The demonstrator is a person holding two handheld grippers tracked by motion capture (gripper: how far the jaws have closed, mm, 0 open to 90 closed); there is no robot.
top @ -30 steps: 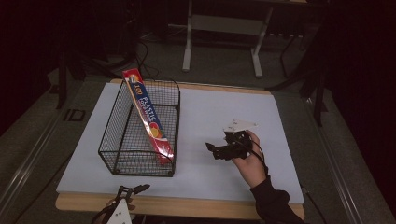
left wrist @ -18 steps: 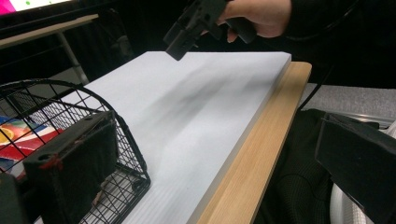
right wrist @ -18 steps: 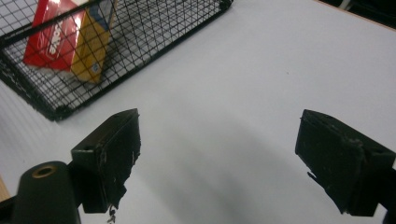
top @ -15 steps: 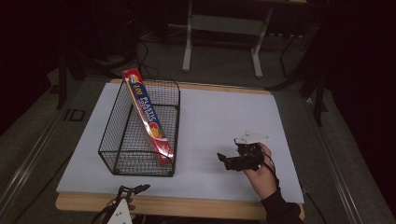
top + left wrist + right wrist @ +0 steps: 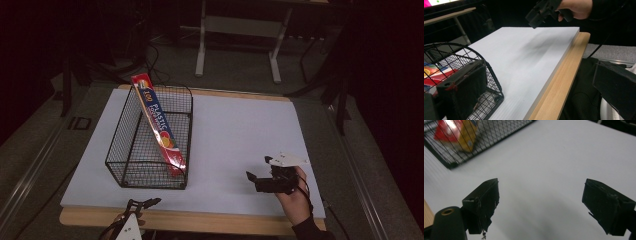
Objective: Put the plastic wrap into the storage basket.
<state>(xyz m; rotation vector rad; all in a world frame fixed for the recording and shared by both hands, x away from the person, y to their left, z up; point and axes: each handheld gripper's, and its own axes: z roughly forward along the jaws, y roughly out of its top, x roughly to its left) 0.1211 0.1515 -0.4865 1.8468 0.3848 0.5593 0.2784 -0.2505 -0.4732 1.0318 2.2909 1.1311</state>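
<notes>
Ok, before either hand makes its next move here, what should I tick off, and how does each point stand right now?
1. Right tongs open and holding nothing: ok.
2. Left tongs open, at the table's near edge: ok.
3. Box of plastic wrap inside the wire basket, leaning against its right wall: ok.
4. Basket standing upright on the white board: ok.
5. Board between right tongs and basket bare: ok.
6. Box steady enough not to slide: cannot tell.

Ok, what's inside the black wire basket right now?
The wire basket holds one long red plastic wrap box, propped diagonally with its top end poking above the far rim. Its lower end sits in the near right corner. Nothing else is visible through the mesh.
</notes>
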